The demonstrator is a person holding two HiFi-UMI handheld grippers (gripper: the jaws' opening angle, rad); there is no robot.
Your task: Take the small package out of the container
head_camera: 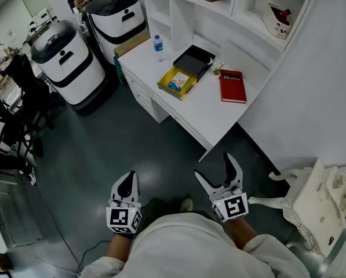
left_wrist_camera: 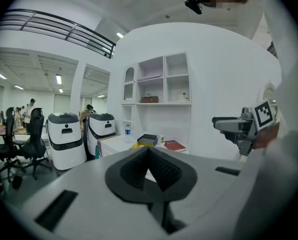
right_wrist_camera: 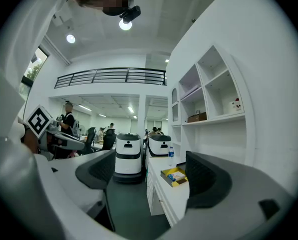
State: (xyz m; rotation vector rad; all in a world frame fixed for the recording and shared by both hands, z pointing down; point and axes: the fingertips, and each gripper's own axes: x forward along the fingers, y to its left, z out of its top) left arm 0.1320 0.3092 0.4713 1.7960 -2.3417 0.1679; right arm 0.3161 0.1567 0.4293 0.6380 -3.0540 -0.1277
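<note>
On a white desk ahead lies an open yellow container with a small blue-and-white package inside; its black lid rests just behind it. My left gripper is shut and holds nothing, low above the floor. To its right, my right gripper stands open and empty. Both are well short of the desk. The right gripper view shows the container and package far off between the wide jaws. In the left gripper view, the container peeks over the shut gripper.
A water bottle and a red book share the desk. Two white-and-black machines stand left of it on the dark floor. White shelves rise behind. A white chair is at my right, black chairs at far left.
</note>
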